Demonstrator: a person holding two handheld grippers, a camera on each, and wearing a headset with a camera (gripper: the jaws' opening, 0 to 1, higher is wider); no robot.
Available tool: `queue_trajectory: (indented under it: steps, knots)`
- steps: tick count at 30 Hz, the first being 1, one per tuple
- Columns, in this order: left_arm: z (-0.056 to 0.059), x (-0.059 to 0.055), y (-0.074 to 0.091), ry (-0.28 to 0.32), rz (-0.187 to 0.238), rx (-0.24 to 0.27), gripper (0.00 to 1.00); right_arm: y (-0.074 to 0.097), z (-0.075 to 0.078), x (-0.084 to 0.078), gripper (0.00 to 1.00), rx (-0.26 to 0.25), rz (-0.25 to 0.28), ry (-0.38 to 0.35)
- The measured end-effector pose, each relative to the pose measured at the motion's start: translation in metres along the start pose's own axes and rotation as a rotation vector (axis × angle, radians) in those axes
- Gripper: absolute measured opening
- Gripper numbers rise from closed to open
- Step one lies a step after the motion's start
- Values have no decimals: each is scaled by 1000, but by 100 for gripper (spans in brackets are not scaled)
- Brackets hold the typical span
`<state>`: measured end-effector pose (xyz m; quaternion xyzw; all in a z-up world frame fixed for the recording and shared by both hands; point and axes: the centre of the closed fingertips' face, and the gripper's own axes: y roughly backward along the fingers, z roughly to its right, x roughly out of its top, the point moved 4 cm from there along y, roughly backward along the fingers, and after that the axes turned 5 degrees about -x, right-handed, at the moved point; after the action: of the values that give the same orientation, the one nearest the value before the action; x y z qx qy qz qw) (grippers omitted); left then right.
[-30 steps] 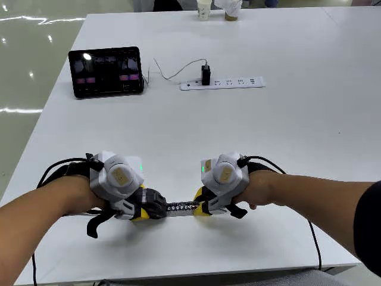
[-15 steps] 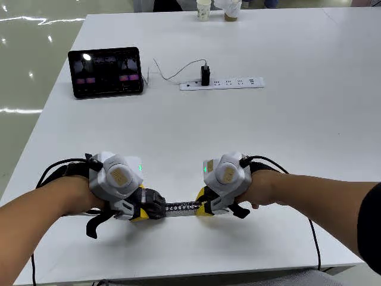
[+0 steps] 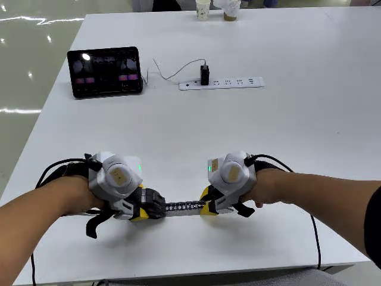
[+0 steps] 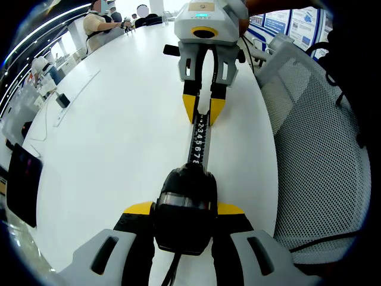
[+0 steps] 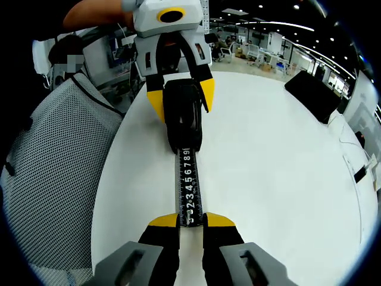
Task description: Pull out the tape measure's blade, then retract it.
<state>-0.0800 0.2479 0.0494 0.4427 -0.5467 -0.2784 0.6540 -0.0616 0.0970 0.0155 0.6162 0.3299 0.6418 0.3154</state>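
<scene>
Black with a little yellow, the tape measure's case [image 4: 186, 208] sits at the near part of the white table [image 3: 238, 131]. The left gripper [image 3: 144, 206] has it clamped from both sides between its yellow-tipped jaws. From the case a short length of the blade [image 5: 188, 185] runs straight out, and its printed numbers face up. The right gripper [image 5: 190, 221] faces the left one, and its jaws are pressed together on the free end of the blade. Whether the case touches the table surface, I cannot tell. Farther back on the table a dark tablet [image 3: 105, 71] stands, and a white power strip [image 3: 221, 83] lies to its right, well apart from both grippers.
</scene>
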Motion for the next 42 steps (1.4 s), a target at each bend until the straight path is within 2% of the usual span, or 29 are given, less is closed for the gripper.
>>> queue_trajectory:
  steps: [18, 42]
  knots:
    - [0, 0, 0, -2, 6, 4, 31, 6, -1, -8, 11, -7, -8, 30]
    - [0, 0, -1, -2, 12, 5, 31, 14, 1, -20, 11, -10, -15, 5]
